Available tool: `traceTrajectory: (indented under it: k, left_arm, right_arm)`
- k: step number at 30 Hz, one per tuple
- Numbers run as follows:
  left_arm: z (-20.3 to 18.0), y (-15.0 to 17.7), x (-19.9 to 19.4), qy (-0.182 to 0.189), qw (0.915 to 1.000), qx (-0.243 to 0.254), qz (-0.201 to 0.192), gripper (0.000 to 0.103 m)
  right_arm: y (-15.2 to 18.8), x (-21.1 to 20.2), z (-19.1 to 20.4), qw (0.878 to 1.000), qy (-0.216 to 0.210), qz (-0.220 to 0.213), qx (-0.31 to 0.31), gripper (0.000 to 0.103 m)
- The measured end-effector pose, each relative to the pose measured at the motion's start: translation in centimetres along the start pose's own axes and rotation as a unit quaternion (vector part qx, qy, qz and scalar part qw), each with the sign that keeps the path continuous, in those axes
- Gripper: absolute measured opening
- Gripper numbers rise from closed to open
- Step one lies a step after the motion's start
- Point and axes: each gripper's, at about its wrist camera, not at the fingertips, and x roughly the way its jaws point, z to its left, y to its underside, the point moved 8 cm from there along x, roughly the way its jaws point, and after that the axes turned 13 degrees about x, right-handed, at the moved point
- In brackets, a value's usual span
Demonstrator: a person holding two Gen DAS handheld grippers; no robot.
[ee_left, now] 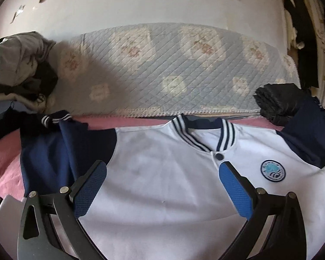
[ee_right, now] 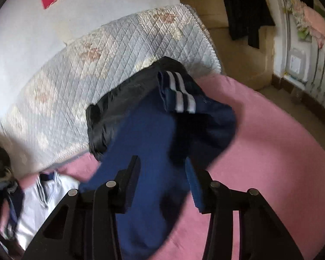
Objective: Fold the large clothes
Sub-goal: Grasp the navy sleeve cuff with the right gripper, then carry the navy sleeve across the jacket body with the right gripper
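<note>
Sleeve folding is judged to be the step in hand. In the left wrist view the jacket (ee_left: 162,173), white in the body with navy sleeves and a striped collar, is laid face up on the pink bed cover (ee_left: 2,164). The left gripper (ee_left: 162,173) hangs above its chest with the jaws spread wide and nothing between them. A round blue badge (ee_left: 273,170) is seen on the chest; its lettering is too small to be read. A folded black garment (ee_left: 277,101) lies beside the far shoulder.

In the right wrist view the navy sleeve (ee_right: 153,134), its striped cuff (ee_right: 179,93) turned back, lies partly over that black garment. The right gripper (ee_right: 162,169) stands over the sleeve with the jaws part open; cloth is seen between them, but a grip cannot be told from this blurred picture. The sleeve is judged next to be carried across the white body and laid flat. No brand is legible.
</note>
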Motion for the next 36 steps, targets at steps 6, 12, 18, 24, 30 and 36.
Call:
traceTrajectory:
  k: [6, 12, 18, 24, 30, 36]
  left_arm:
    - [-0.9, 0.1, -0.1, 0.003, 0.9998, 0.021, -0.005, 0.103]
    - [-1.1, 0.3, 0.5, 0.026, 0.9996, 0.015, 0.005, 0.103]
    - [-1.5, 0.2, 0.3, 0.025, 0.9995, 0.021, -0.001, 0.103]
    - [-1.1, 0.2, 0.2, 0.025, 0.9996, 0.01, -0.004, 0.103]
    - [2.6, -1.6, -5.0, -0.05, 0.9956, -0.019, -0.078, 0.103]
    - [8.7, -2.5, -9.1, -0.055, 0.9961, -0.006, -0.069, 0.103]
  right_arm:
    - [-2.5, 5.6, 2.4, 0.965, 0.189, -0.043, -0.176, 0.047]
    - [-5.2, 8.7, 0.3, 0.965, 0.225, -0.026, -0.131, 0.043]
    - [-4.5, 2.7, 1.5, 0.985, 0.132, -0.069, -0.089, 0.009]
    - [0.6, -8.6, 9.4, 0.988, 0.045, -0.038, -0.143, 0.009]
    - [9.7, -16.3, 19.8, 0.984, -0.043, 0.015, -0.173, 0.009]
    - [21.9, -12.2, 28.5, 0.973, -0.13, 0.081, -0.172, 0.009]
